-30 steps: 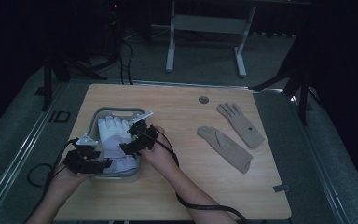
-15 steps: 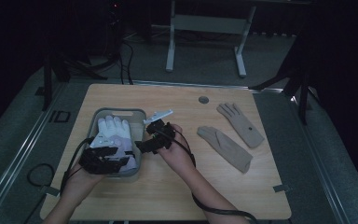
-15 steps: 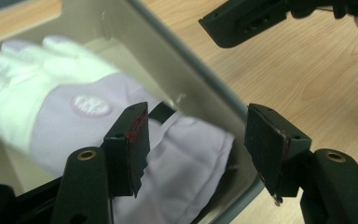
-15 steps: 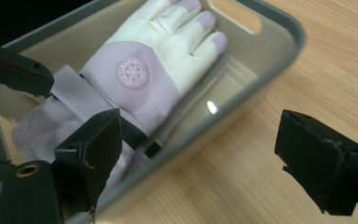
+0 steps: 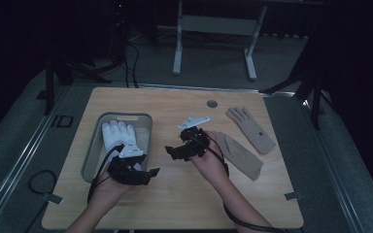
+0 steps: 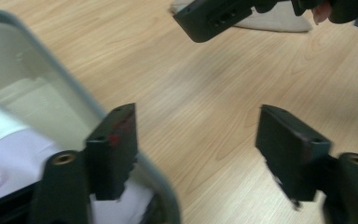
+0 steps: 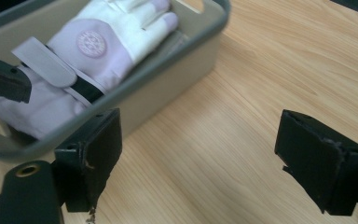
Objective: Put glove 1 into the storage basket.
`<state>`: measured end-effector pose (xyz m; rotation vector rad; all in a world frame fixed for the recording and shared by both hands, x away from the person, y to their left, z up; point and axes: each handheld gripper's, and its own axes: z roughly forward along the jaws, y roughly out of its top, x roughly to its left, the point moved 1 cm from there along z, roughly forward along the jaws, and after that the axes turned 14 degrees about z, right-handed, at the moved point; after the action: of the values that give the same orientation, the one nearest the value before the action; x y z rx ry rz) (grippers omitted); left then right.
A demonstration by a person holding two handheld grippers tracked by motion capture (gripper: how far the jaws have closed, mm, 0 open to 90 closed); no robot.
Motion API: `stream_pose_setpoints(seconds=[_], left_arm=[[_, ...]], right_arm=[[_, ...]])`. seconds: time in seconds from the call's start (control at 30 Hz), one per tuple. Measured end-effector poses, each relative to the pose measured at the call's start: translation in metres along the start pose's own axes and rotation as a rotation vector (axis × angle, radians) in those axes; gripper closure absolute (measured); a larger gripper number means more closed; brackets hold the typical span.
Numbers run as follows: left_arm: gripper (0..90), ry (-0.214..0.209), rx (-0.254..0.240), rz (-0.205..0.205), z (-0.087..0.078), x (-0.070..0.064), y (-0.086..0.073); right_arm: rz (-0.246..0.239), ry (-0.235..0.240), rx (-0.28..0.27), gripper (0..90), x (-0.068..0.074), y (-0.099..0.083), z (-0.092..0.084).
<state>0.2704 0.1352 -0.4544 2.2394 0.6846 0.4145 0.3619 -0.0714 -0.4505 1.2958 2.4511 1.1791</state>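
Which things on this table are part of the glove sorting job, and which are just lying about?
In the job:
grey bin
white gloves lying in it
two beige gloves on the table
left gripper and right gripper, both open and empty

Lying about:
round grommet in the tabletop
tape tabs at the table's edge

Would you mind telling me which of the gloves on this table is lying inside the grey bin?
The white glove: it alone lies in the grey bin, at the table's left. The two beige gloves lie flat on the bare wood at the right.
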Motion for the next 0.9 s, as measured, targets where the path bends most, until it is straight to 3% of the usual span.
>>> stream_pose_setpoints(seconds=[0.2, 0.3, 0.53, 0.63, 0.73, 0.9], left_arm=[[17.2, -0.026, -0.030, 0.008, 0.013, -0.009, 0.008], [14.3, -0.029, -0.086, 0.009, 0.022, -0.016, 0.013], [14.4, -0.044, -0.168, 0.032, 0.032, -0.026, 0.017], [14.4, -0.053, -0.174, 0.035, 0.036, -0.028, 0.017], [14.4, -0.075, -0.201, 0.074, 0.045, -0.036, 0.015], [14.4, -0.101, -0.202, 0.113, 0.059, -0.046, 0.012]], right_arm=[[0.014, -0.017, -0.008, 14.6, -0.012, -0.007, -0.008], [0.025, -0.034, -0.026, 14.7, -0.026, -0.015, -0.018], [0.019, -0.062, -0.035, 14.6, -0.049, -0.031, -0.028], [0.006, -0.061, -0.039, 14.4, -0.055, -0.037, -0.031], [-0.007, -0.052, -0.049, 14.4, -0.061, -0.045, -0.035], [-0.013, -0.039, -0.067, 14.2, -0.070, -0.054, -0.040]])
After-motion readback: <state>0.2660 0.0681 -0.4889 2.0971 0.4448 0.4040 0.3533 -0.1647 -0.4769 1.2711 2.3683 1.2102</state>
